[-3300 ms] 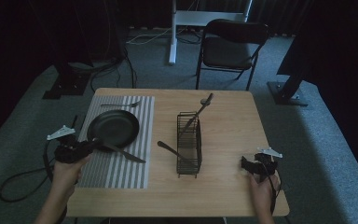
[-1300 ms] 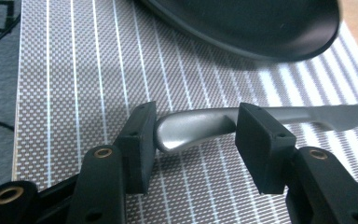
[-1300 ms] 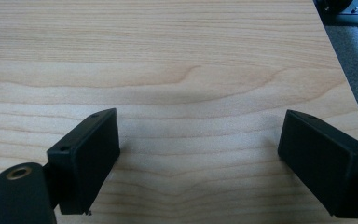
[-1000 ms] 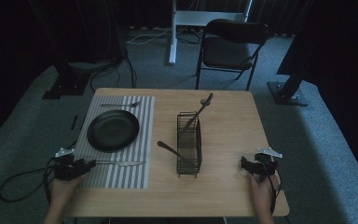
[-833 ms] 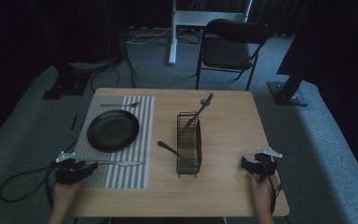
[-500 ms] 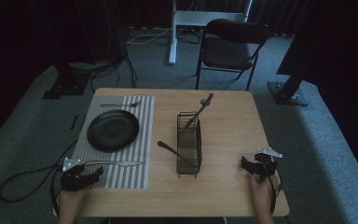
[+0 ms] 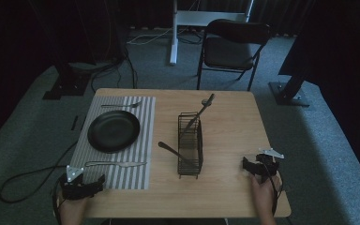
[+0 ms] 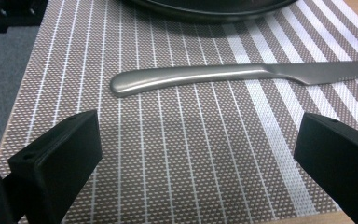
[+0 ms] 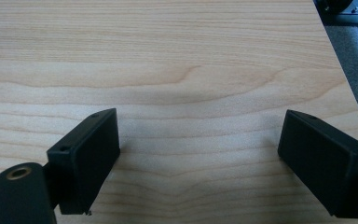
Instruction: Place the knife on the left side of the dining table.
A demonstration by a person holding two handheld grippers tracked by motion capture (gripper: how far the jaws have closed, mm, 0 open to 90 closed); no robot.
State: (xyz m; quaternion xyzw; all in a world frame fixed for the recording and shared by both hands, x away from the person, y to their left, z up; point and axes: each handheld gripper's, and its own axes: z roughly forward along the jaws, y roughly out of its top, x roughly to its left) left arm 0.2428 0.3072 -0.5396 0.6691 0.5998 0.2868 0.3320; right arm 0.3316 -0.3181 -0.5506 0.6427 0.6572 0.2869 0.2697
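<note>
Now the left gripper (image 7: 96, 183) sits at the counter's near left corner, at about seven o'clock from the round black plate (image 7: 114, 131). Its jaws have just been opening and stand wide apart with nothing between them. Just beyond them, at twelve o'clock in the left gripper view, the silver metal table knife (image 8: 242, 75) lies flat on the grey-and-white striped woven placemat (image 8: 177, 154), handle end towards the mat's left edge, blade running right, clear of both jaws. From above, the knife (image 7: 116, 164) lies at six o'clock from the plate, near but apart.

The right gripper (image 7: 249, 167) rests at the near right of the light wooden counter (image 7: 234, 122), at about four o'clock from the black wire cutlery basket (image 7: 190, 144). Its jaws are spread wide over bare wood, holding nothing.
</note>
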